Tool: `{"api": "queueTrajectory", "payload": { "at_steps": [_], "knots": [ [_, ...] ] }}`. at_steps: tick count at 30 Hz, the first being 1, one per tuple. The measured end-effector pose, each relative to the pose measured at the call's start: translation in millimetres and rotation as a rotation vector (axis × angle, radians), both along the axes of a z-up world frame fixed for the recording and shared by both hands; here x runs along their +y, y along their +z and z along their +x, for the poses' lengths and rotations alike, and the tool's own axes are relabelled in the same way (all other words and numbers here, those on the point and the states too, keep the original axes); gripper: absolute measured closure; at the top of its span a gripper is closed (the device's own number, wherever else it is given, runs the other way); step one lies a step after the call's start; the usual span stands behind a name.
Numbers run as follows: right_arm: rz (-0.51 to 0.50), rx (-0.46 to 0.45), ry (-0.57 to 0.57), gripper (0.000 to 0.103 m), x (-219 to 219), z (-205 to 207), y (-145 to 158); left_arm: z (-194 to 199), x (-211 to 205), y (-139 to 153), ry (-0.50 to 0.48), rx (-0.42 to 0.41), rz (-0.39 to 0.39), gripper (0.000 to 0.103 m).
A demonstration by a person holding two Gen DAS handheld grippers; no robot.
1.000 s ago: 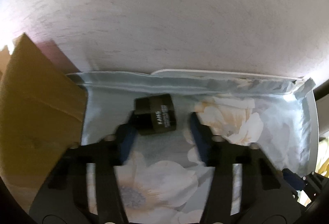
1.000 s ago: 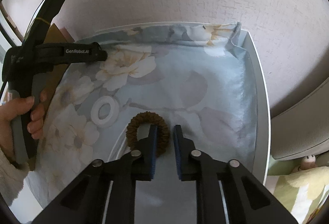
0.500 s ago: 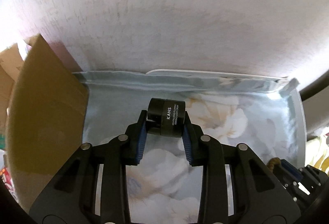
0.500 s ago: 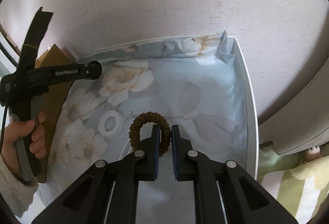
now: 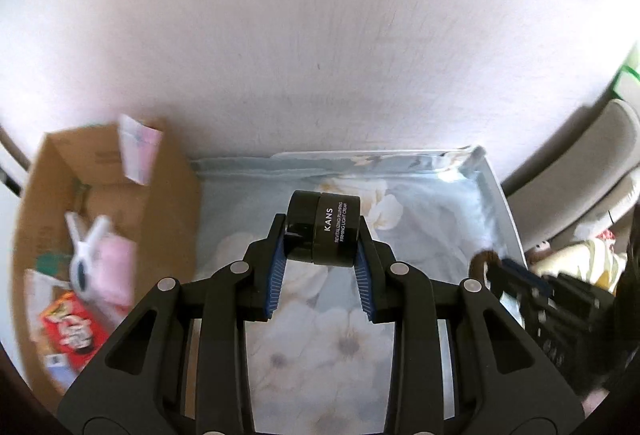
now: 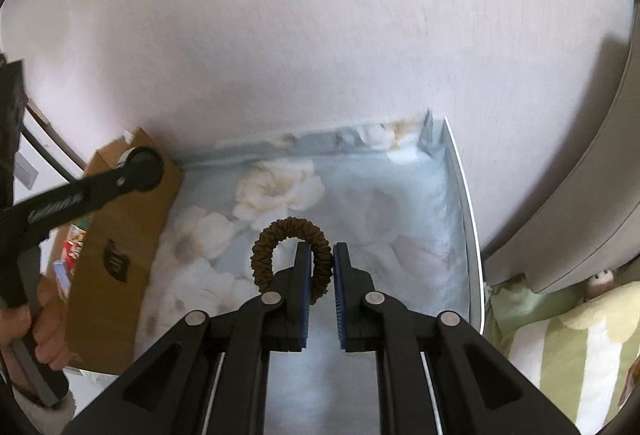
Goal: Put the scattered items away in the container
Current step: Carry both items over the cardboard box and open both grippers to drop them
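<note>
With several things already in the cardboard box (image 5: 108, 235) at the counter's left edge, the left gripper (image 5: 322, 263) fingers hold a cream jar (image 5: 324, 231) and the right gripper (image 6: 320, 275) fingers pinch a brown scrunchie (image 6: 288, 247), neither yet boxed.

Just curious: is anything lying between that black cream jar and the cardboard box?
No. In the left wrist view, only bare floral cloth shows between the jar, clamped in the left gripper, and the box.
</note>
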State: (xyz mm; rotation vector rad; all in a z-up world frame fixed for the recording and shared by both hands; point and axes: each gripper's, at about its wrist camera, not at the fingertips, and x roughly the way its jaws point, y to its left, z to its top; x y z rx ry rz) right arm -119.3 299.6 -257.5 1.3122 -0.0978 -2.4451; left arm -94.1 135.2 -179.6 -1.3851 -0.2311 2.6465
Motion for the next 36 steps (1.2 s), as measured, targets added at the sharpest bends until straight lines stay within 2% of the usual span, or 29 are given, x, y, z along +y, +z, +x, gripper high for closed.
{"api": "queueTrajectory", "payload": {
  "at_steps": [5, 9, 11, 17, 26, 33, 36],
  "knots": [
    [0.005, 0.056, 0.029, 0.093, -25, 10, 31, 18, -19, 24, -0.009, 0.027, -0.032, 0.075],
    [0.013, 0.103, 0.077, 0.093, -55, 21, 52, 53, -77, 49, 0.008, 0.044, -0.032, 0.075],
    [0.011, 0.118, 0.108, 0.093, -74, 25, 61, 61, -99, 53, 0.012, 0.046, -0.007, 0.075],
    [0.011, 0.147, 0.231, 0.093, -140, 43, 75, 77, -157, 47, 0.081, 0.030, -0.005, 0.075],
    [0.002, 0.116, 0.414, 0.093, -235, 62, 61, 96, -208, 15, 0.105, -0.037, 0.055, 0.075],
    [0.061, 0.042, 0.435, 0.093, -267, 53, 26, 106, -203, -8, 0.052, -0.074, 0.075, 0.075],
    [0.059, 0.026, 0.432, 0.093, -271, 47, 22, 109, -196, -16, 0.024, -0.094, 0.069, 0.075]
  ]
}}
